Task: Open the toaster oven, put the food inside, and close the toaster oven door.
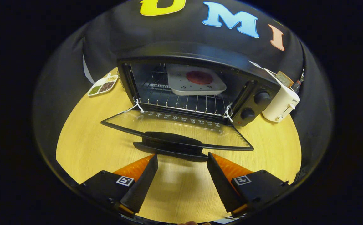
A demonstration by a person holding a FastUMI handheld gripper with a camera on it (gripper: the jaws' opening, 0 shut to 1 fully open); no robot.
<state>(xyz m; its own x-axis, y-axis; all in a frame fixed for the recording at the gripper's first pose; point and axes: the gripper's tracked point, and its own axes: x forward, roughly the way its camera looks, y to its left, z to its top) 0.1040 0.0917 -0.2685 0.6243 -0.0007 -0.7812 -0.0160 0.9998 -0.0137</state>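
Two fingers of the hand-held gripper (182, 157) are standing wide apart, released, gripping nothing, bare wood showing between them. They are hovering over the round light wooden table (84, 147). Just ahead of the fingertips the black handle (172, 144) of the glass oven door (175, 126) is sitting, not touching them. The door is lying fully dropped open, roughly flat above the table. Beyond it the black toaster oven (197, 84) is standing open, two black knobs (255, 106) on its right side. Inside, the wire rack (181, 103) is carrying a white square tray with a round red piece of food (199, 77) on it, toward the back. To the oven's right a white toaster (281, 101) is holding a bread slice. Far left of the oven a white divided dish of green and brown grains (103, 85) is sitting near the table edge.
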